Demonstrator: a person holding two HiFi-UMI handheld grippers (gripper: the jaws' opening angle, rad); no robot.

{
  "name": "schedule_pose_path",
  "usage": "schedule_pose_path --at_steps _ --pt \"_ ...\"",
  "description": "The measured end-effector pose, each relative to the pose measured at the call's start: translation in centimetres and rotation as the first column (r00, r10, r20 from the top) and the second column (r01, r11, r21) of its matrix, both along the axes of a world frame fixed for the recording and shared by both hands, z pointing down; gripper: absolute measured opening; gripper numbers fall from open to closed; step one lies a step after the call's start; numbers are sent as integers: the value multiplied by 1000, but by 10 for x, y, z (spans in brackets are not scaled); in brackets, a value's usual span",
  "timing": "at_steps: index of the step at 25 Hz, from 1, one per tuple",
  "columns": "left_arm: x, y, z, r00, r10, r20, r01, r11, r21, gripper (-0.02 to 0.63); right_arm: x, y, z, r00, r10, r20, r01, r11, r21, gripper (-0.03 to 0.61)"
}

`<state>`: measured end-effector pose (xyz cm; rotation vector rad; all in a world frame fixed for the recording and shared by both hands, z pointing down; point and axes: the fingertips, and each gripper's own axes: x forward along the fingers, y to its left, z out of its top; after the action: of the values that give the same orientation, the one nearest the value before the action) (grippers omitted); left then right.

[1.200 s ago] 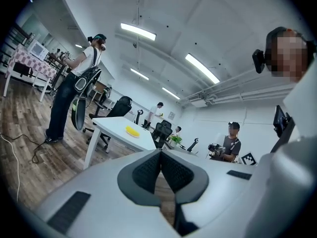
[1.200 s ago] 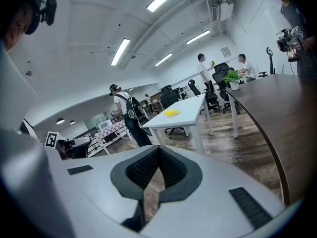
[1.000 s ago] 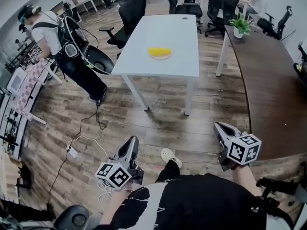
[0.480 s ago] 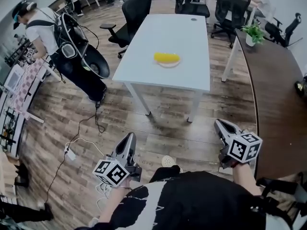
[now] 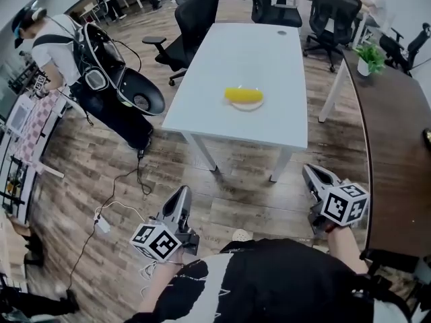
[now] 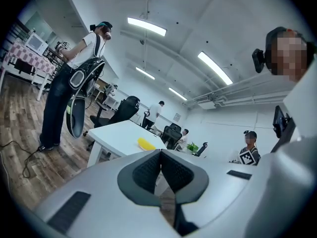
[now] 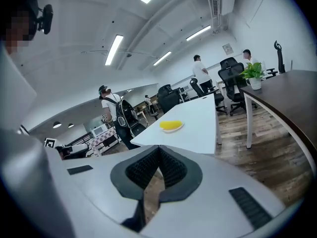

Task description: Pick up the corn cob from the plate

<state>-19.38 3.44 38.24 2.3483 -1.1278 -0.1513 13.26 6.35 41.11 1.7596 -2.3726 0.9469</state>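
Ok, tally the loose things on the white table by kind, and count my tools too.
corn cob: 1
plate: 1
tools: 2, left tool and right tool
Total: 4

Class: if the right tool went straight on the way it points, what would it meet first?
Probably the white table's near end; the right tool tilts down, so maybe the floor first.
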Motion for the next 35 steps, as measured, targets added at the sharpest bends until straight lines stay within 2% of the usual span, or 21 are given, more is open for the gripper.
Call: schedule_pose_path --at_steps 11,20,25,29,35 --pt "-3 -65 -23 1000 7 4 -7 1000 25 12 -3 -60 -21 1000 5 0 -5 1000 15 16" --pt "-1 -78 -15 1000 9 25 -9 1000 5 12 -6 -79 -3 1000 -4 18 4 1000 -9 16" --pt "12 -90 -8 1000 10 25 -9 1000 -11 12 -4 -89 2 1000 -3 27 3 1000 -17 15" --pt "27 -104 -10 1000 5 1 -5 1000 -3 12 0 -96 9 999 -33 -9 32 999 -37 15" --pt "40 -127 -15 1000 -28 8 28 1000 -6 12 13 -131 9 996 -94 -7 93 994 -53 15"
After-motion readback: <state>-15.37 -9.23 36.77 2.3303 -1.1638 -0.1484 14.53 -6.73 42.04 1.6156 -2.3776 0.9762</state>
